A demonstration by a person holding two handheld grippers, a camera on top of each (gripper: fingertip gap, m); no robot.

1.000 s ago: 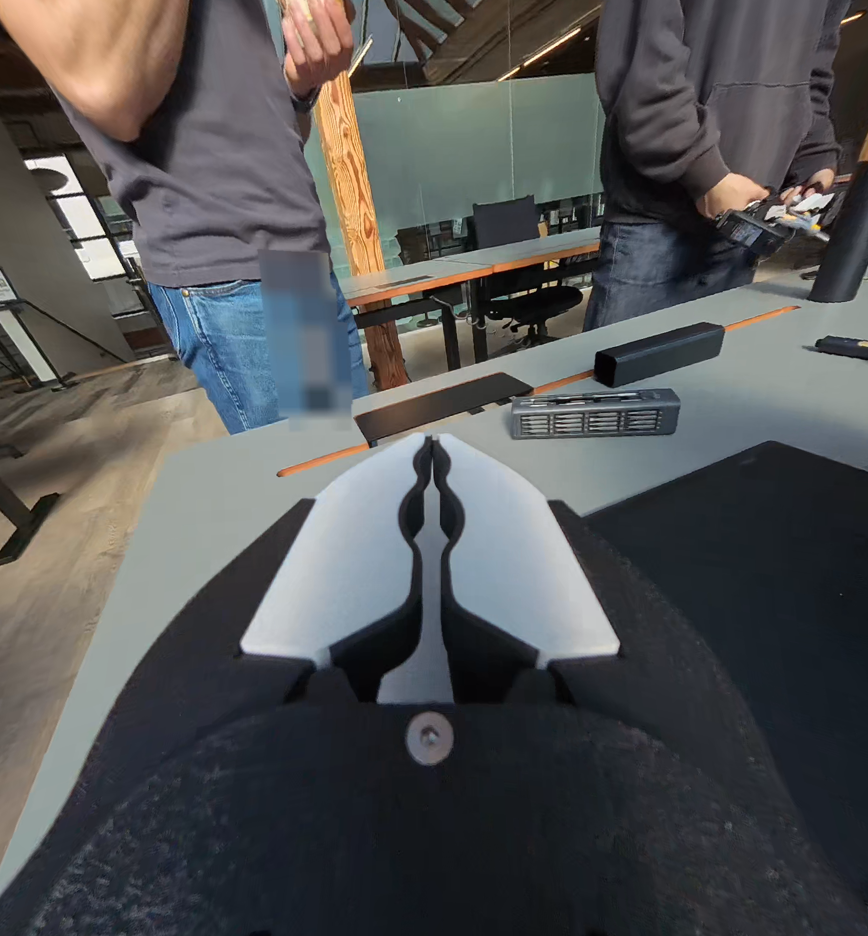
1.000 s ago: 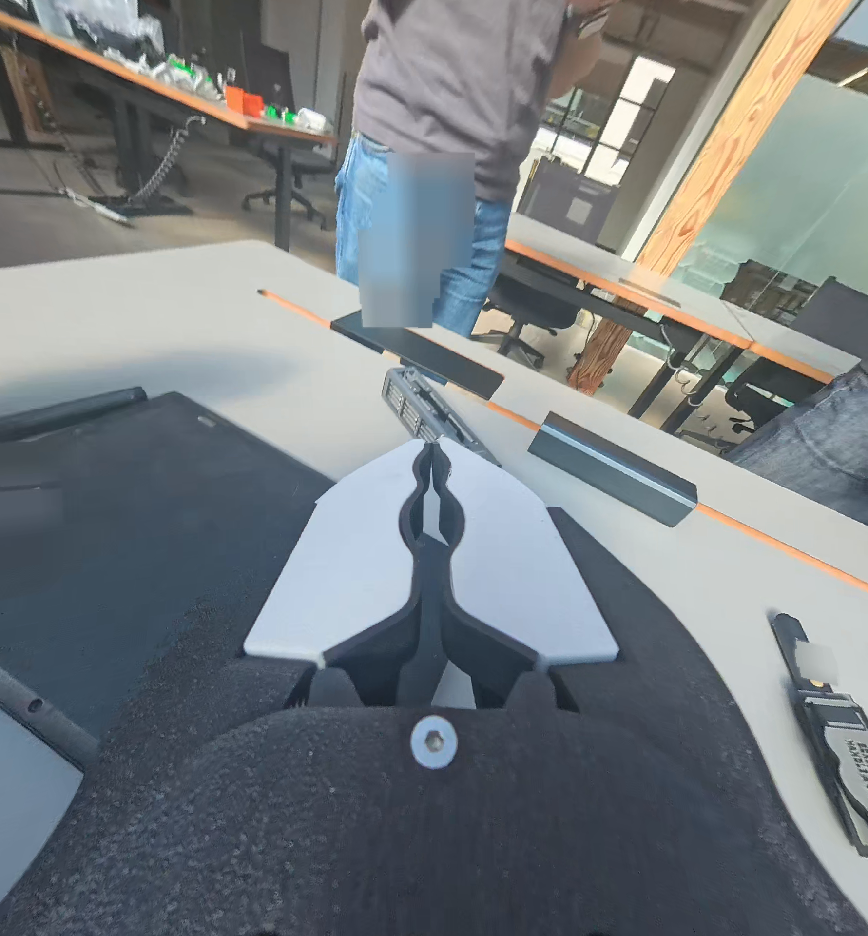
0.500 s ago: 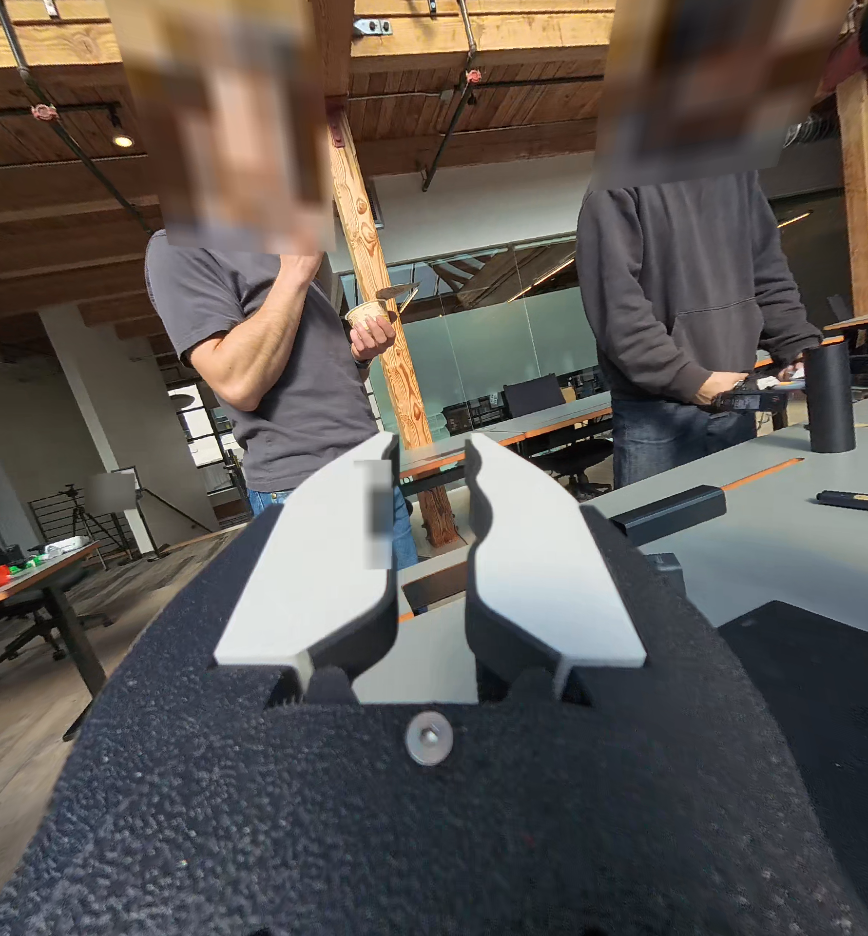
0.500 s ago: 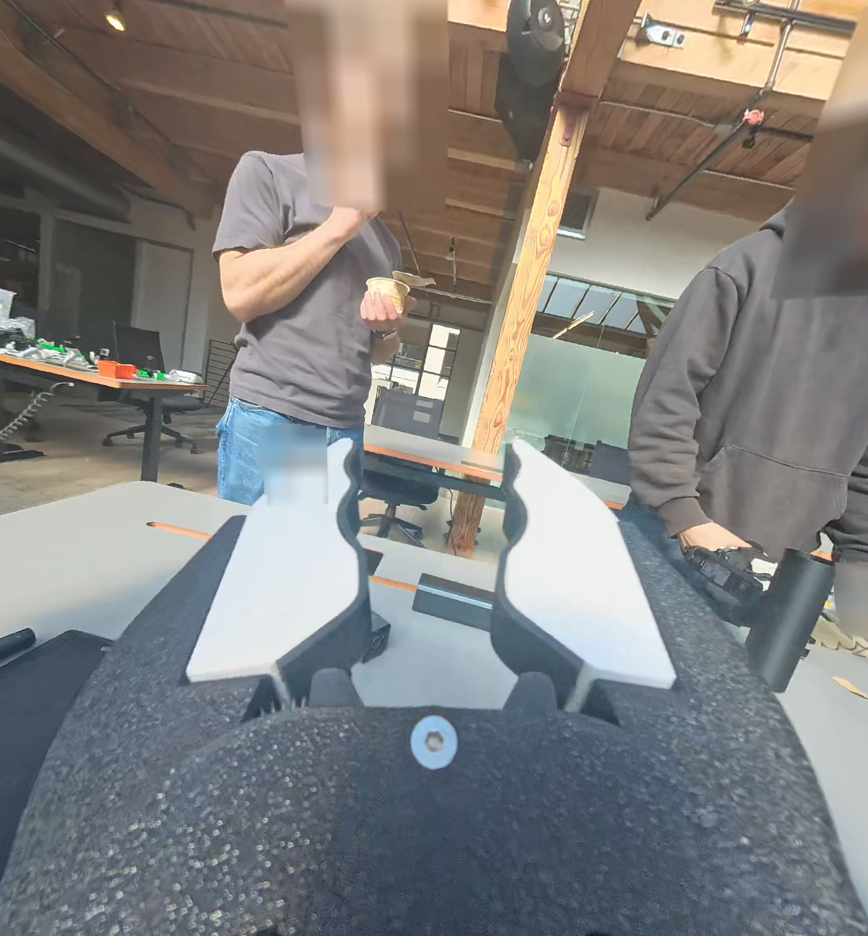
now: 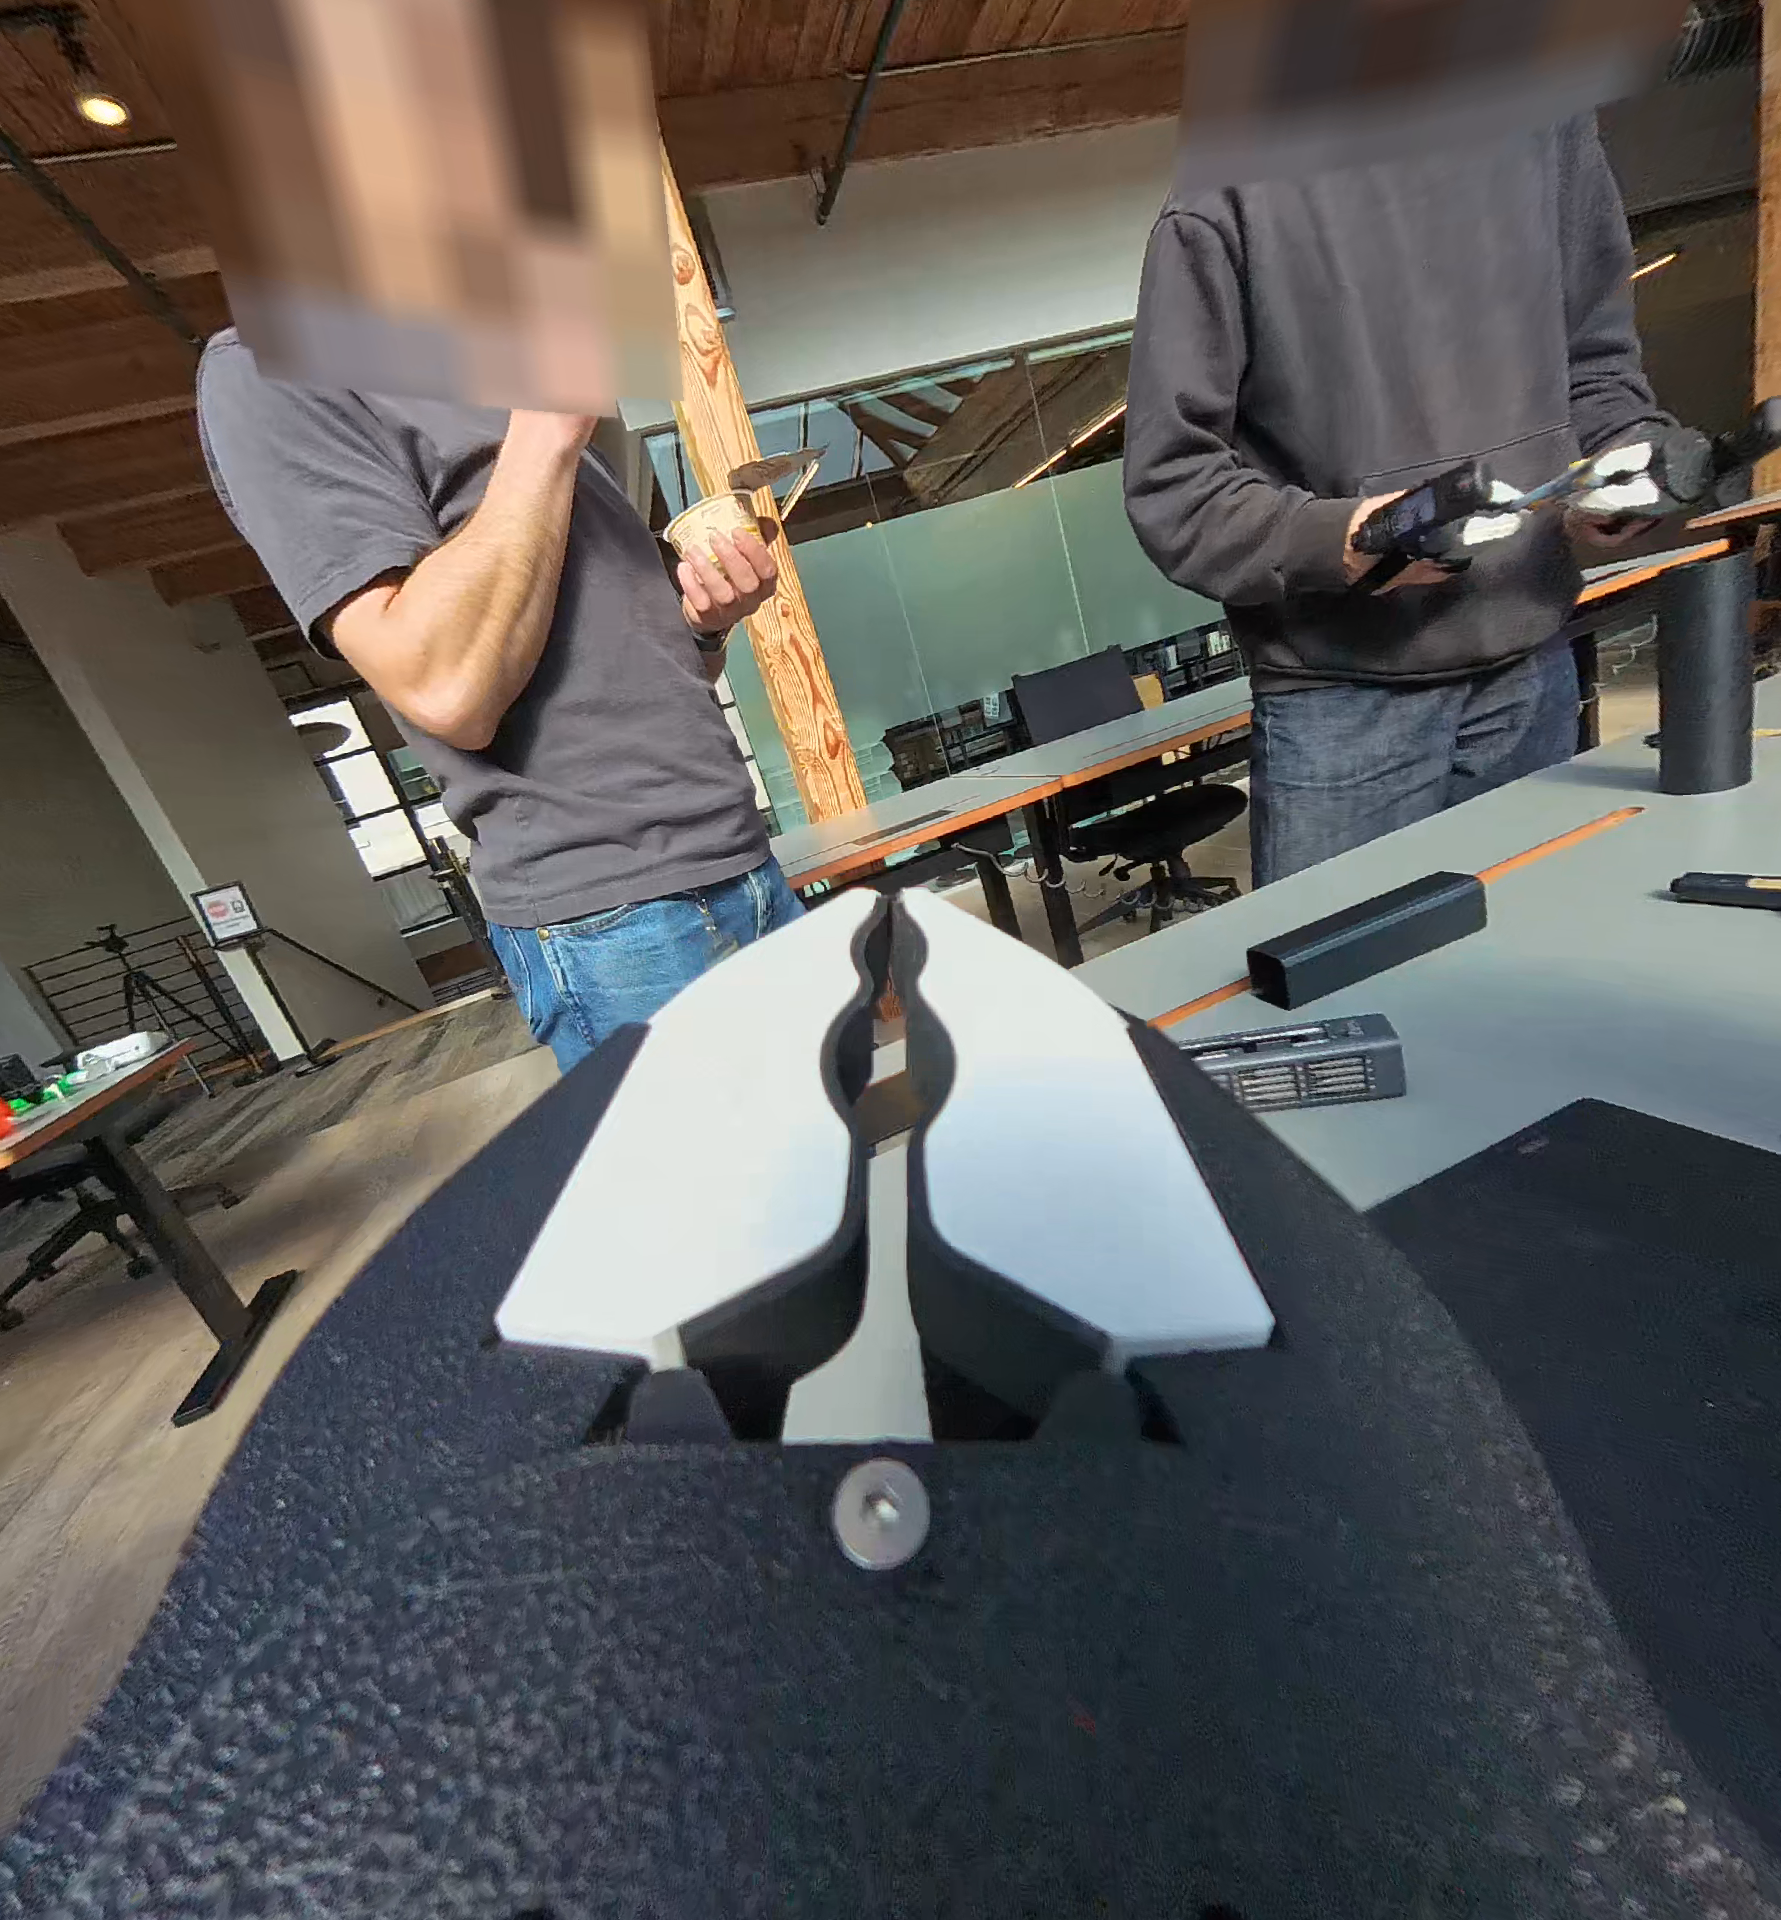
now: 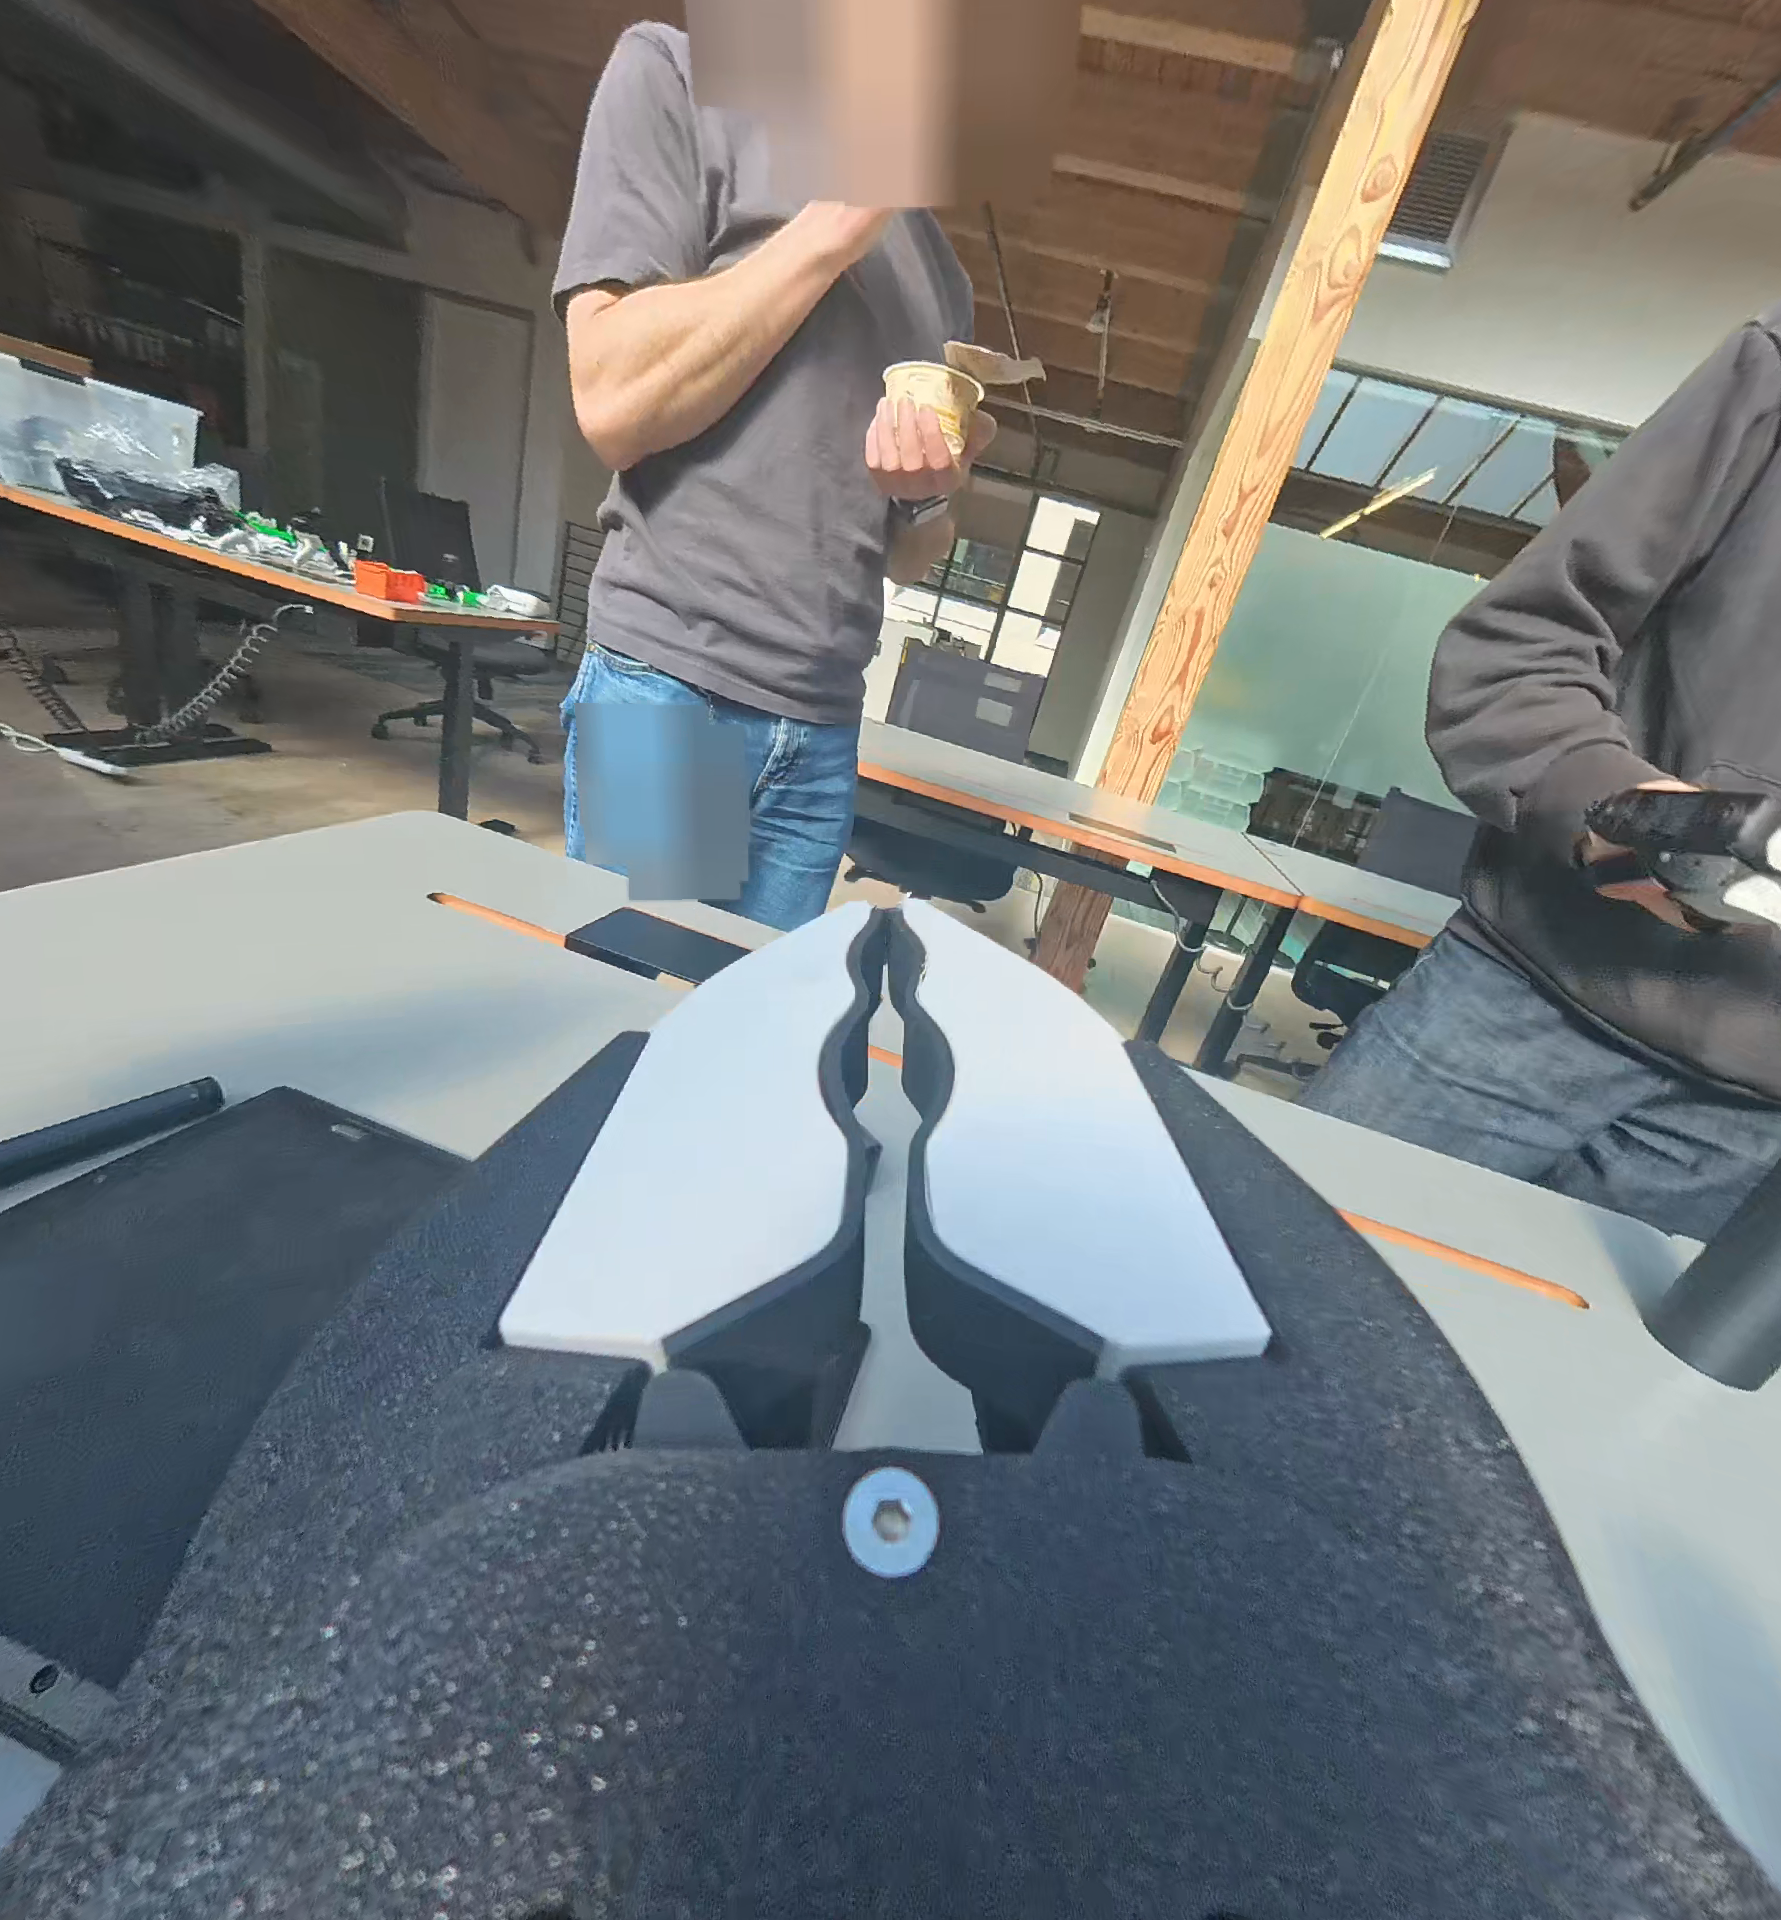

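My left gripper (image 5: 888,914) is shut and empty, held above the grey table (image 5: 1592,997) and tilted up toward the room. Just right of its fingers lie a grey screwdriver-bit case (image 5: 1301,1070) and a black rectangular box (image 5: 1369,951). A black mat (image 5: 1644,1299) lies at the right. My right gripper (image 6: 888,920) is shut and empty, also above the grey table (image 6: 242,987). A black mat (image 6: 138,1299) and a black rod (image 6: 75,1138) lie to its left, a flat black plate (image 6: 647,940) ahead of it.
Two people stand across the table: one in a grey T-shirt (image 5: 574,665) holds a small cup (image 5: 714,525), one in a dark hoodie (image 5: 1385,416) holds another gripper (image 5: 1437,514). A black cylinder (image 5: 1707,686) stands far right. A black tool (image 5: 1769,888) lies near it. About 35 centimetres separates my left fingertips from my right.
Both grippers were shut a second ago, opened half a second ago while tilting up, and are shut again now. Both views have dropped a little since the half-second frames.
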